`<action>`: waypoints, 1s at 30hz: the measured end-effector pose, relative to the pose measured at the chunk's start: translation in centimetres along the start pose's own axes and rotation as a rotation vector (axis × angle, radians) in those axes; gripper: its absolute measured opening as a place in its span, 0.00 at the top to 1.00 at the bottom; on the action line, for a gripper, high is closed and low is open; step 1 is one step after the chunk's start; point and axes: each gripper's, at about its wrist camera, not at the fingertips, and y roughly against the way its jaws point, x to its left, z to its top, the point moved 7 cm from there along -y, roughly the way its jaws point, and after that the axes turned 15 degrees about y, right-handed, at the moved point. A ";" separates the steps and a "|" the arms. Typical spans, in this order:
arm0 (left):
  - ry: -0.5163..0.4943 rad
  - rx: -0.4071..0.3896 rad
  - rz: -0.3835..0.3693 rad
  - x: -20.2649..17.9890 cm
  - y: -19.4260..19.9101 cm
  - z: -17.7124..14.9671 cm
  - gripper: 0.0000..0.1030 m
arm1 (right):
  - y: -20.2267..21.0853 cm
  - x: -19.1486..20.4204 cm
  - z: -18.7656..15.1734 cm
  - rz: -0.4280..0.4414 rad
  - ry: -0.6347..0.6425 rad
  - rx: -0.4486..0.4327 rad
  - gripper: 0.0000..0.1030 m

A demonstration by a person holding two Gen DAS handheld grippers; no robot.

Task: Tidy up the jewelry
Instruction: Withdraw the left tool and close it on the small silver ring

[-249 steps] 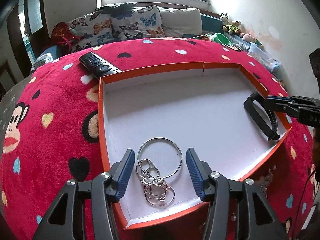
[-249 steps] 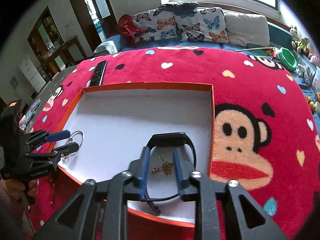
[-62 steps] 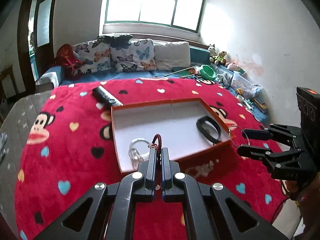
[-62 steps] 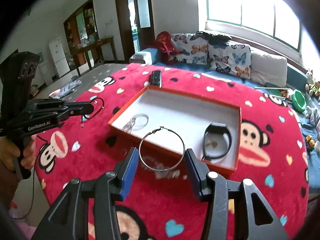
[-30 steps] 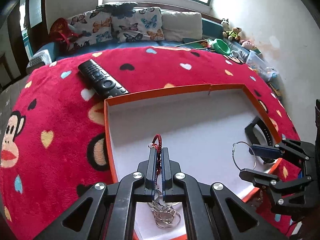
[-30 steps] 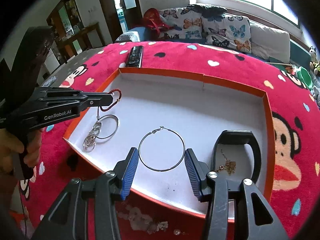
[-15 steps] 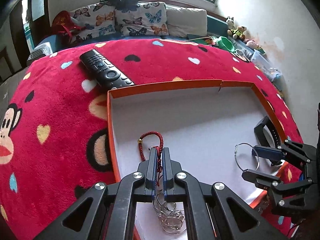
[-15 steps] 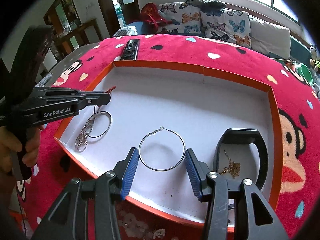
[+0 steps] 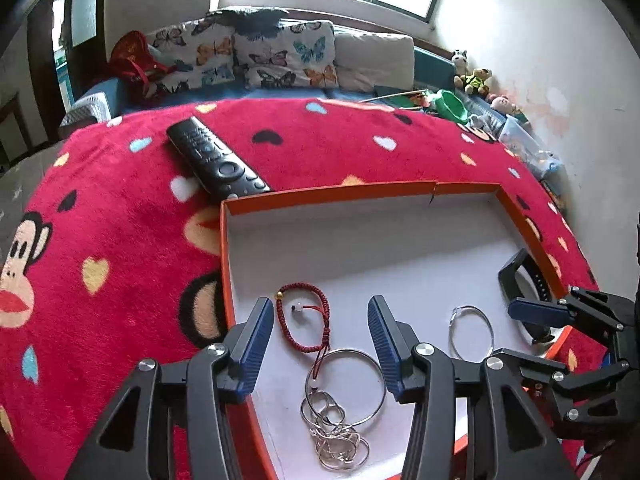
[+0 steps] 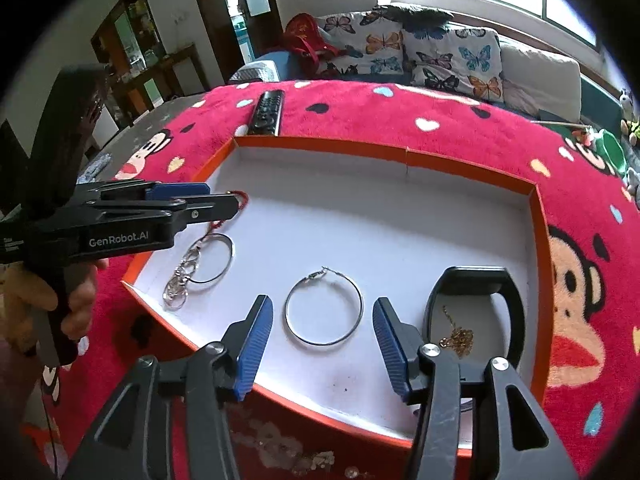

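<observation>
left jaws: the left gripper (image 9: 320, 330) just popped apart; red cord bracelet (image 9: 304, 316) lies loose between them, near the orange tray's (image 9: 224, 240) left wall

right jaws: the right gripper (image 10: 322, 334) is apart too, silver hoop (image 10: 324, 307) flat between, near front edge

nearer hand: each to its own piece

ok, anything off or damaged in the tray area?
The orange tray's far wall has a split in its rim. A black TV remote touches the tray's far left corner; it is not jewelry. Small bits lie on the blanket before the tray.
</observation>
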 end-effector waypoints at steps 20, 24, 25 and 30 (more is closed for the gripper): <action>-0.137 -0.092 -0.069 -2.1 11.9 -8.4 0.53 | 6.3 3.6 -2.8 -0.033 0.065 -0.051 0.45; -0.169 -0.055 -0.083 -2.5 12.2 -11.6 0.54 | 7.0 4.0 -4.0 -0.030 0.053 -0.060 0.45; -0.179 -0.046 -0.086 -2.6 12.1 -12.4 0.54 | 7.1 4.2 -4.3 -0.032 0.052 -0.060 0.45; -0.240 0.006 -0.090 -3.2 10.8 -16.2 0.54 | 7.0 4.2 -5.6 -0.034 0.042 -0.050 0.45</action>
